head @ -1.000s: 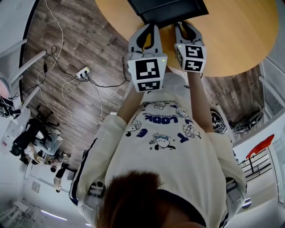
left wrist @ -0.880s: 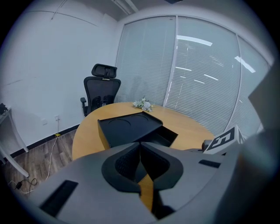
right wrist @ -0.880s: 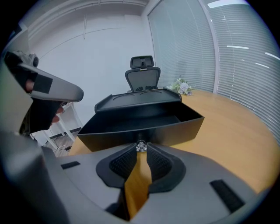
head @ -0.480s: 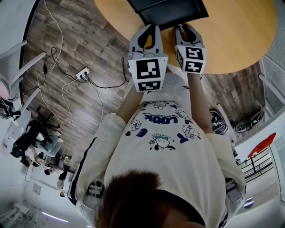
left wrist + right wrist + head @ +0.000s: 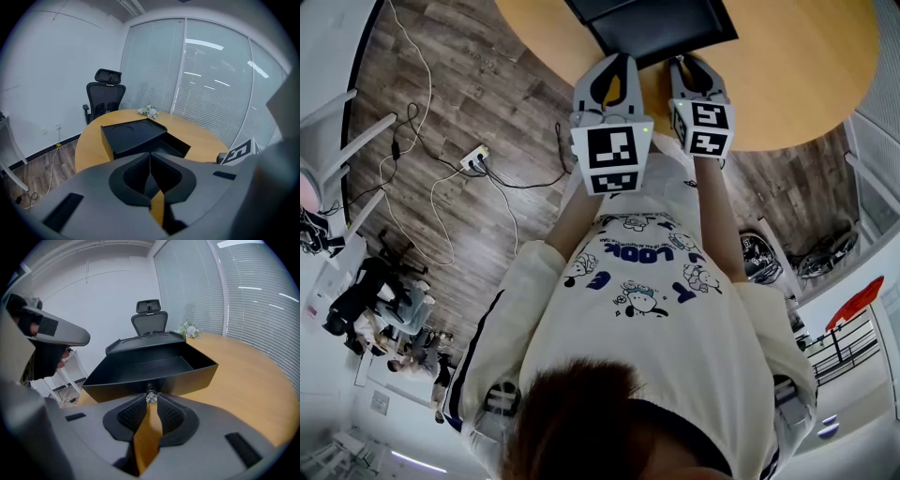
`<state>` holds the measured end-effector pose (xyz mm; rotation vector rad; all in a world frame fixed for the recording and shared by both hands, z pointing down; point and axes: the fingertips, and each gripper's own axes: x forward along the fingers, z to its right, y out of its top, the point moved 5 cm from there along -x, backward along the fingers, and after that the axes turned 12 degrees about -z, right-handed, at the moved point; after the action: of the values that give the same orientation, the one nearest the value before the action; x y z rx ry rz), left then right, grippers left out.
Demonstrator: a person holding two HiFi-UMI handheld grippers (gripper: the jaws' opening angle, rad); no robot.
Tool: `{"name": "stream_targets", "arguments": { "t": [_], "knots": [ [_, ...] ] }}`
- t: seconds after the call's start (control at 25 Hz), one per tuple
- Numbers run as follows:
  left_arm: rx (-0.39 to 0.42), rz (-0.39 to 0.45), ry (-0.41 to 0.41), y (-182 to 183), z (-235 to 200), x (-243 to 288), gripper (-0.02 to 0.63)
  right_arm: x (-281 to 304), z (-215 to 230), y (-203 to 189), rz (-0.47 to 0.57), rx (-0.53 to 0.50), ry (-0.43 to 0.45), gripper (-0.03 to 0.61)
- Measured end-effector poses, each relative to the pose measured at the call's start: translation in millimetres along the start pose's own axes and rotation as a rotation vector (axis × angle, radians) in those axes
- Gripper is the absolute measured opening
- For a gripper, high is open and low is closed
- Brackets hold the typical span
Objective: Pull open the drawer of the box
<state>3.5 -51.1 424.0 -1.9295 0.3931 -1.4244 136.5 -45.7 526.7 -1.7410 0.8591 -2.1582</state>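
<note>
A black box (image 5: 647, 23) stands on the round wooden table (image 5: 797, 75) with its drawer (image 5: 150, 369) pulled out toward me. The drawer is empty inside. A small clear knob (image 5: 151, 396) sits on the drawer's front wall, and my right gripper (image 5: 151, 397) is shut on it. The right gripper (image 5: 689, 62) reaches the box's near edge in the head view. My left gripper (image 5: 619, 60) hovers beside it, shut with nothing between its fingers. From the left gripper view (image 5: 150, 153) the box (image 5: 131, 133) lies just ahead, its drawer (image 5: 176, 145) sticking out to the right.
A black office chair (image 5: 105, 96) stands behind the table, and a small bunch of flowers (image 5: 149, 111) lies at its far edge. Cables and a power strip (image 5: 473, 155) lie on the wooden floor to my left. Glass walls with blinds enclose the room.
</note>
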Motion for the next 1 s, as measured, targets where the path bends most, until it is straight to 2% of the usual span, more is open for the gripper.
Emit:
{"name": "stream_targets", "arguments": {
  "t": [0.52,0.68,0.72,0.84,1.0],
  "knots": [
    [0.000,0.003,0.002,-4.9,4.0,-4.0,0.020,2.7,1.7,-0.8,0.016,0.002,0.000,0.084],
    [0.000,0.007,0.004,-3.3,4.7,-5.7,0.020,3.2,5.2,-3.0,0.012,0.034,-0.015,0.086],
    [0.000,0.010,0.004,-2.0,4.1,-6.5,0.020,4.0,5.3,-3.7,0.005,0.052,-0.015,0.091],
    [0.001,0.020,0.003,2.0,3.0,-8.1,0.020,4.2,5.0,-5.2,-0.005,0.086,-0.010,0.172],
    [0.008,0.042,0.001,11.3,3.8,-10.7,0.020,-9.6,5.7,2.1,0.027,0.090,-0.031,0.173]
  ]
}}
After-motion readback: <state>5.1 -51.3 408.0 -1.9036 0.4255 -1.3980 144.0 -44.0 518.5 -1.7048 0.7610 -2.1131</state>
